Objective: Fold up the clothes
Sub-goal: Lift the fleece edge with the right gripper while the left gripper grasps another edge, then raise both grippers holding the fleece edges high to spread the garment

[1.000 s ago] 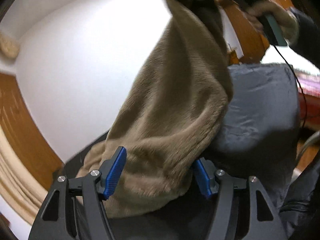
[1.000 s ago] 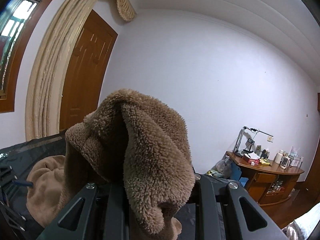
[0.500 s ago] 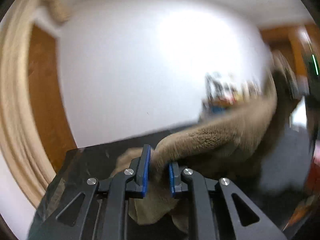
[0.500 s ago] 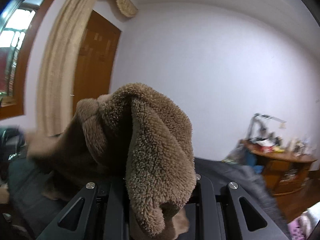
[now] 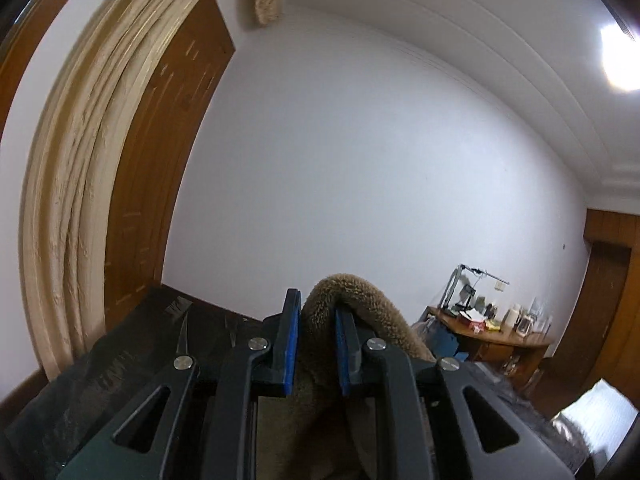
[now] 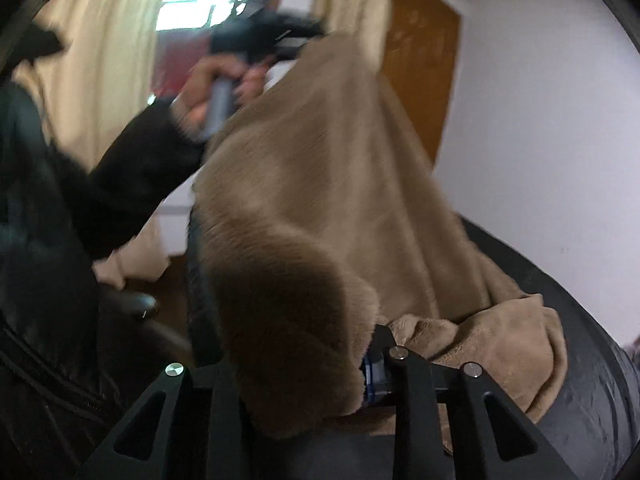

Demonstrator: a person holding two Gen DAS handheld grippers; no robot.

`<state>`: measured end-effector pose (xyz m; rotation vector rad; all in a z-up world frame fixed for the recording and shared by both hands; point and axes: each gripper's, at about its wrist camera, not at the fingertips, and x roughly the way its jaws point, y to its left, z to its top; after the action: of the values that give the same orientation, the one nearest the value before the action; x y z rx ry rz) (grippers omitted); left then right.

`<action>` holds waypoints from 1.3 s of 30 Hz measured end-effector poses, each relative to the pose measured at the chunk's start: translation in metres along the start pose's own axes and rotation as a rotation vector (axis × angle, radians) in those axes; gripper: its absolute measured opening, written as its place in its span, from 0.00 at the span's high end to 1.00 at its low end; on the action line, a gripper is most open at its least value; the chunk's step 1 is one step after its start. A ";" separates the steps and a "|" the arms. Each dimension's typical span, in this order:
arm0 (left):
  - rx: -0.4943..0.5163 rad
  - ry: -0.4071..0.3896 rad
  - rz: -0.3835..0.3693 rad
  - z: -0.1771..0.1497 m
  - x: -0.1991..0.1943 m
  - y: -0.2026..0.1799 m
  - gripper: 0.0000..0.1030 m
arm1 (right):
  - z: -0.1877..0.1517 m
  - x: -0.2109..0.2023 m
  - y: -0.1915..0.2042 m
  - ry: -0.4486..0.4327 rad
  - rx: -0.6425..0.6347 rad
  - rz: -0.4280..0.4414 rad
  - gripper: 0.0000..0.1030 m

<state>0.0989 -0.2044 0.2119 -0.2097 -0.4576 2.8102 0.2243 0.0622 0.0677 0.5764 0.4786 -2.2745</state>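
A brown fleece garment (image 6: 332, 168) hangs in a wide sheet from my left gripper (image 6: 288, 36), which a hand (image 6: 212, 92) holds high at the top of the right wrist view. In the left wrist view, that left gripper (image 5: 316, 344) is shut with its blue pads on a fold of the garment (image 5: 360, 300). My right gripper (image 6: 308, 344) sits low with a thick fold of the same fleece between its jaws. Its jaws are opening; the fleece hides the left finger and still bulges against the right blue pad (image 6: 372, 372). The garment's lower end lies bunched on a dark cover (image 6: 580, 400).
A wooden door (image 5: 160, 180) and a cream curtain (image 5: 72, 200) stand behind the dark cover (image 5: 132, 360). A cluttered wooden desk (image 5: 488, 332) is at the far right wall. The person's dark sleeve (image 6: 132, 184) and jacket (image 6: 40, 280) fill the left of the right wrist view.
The left gripper's jaws closed on the garment, then it rose and rolled upright. The right gripper dipped and swung left, so the garment now hangs stretched between the two.
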 end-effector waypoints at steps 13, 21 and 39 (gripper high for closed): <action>-0.034 -0.062 0.109 0.014 -0.016 0.014 0.82 | 0.013 -0.032 -0.024 -0.047 -0.002 0.065 0.46; 0.028 -0.069 0.080 0.030 -0.022 -0.002 0.82 | 0.047 0.037 -0.020 0.073 -0.252 0.118 0.45; 0.061 -0.056 0.016 0.043 -0.023 -0.013 0.82 | 0.048 0.157 0.016 0.251 -0.475 0.239 0.32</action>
<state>0.1156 -0.2122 0.2591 -0.1229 -0.3830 2.8472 0.1237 -0.0605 0.0210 0.6350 0.9840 -1.7841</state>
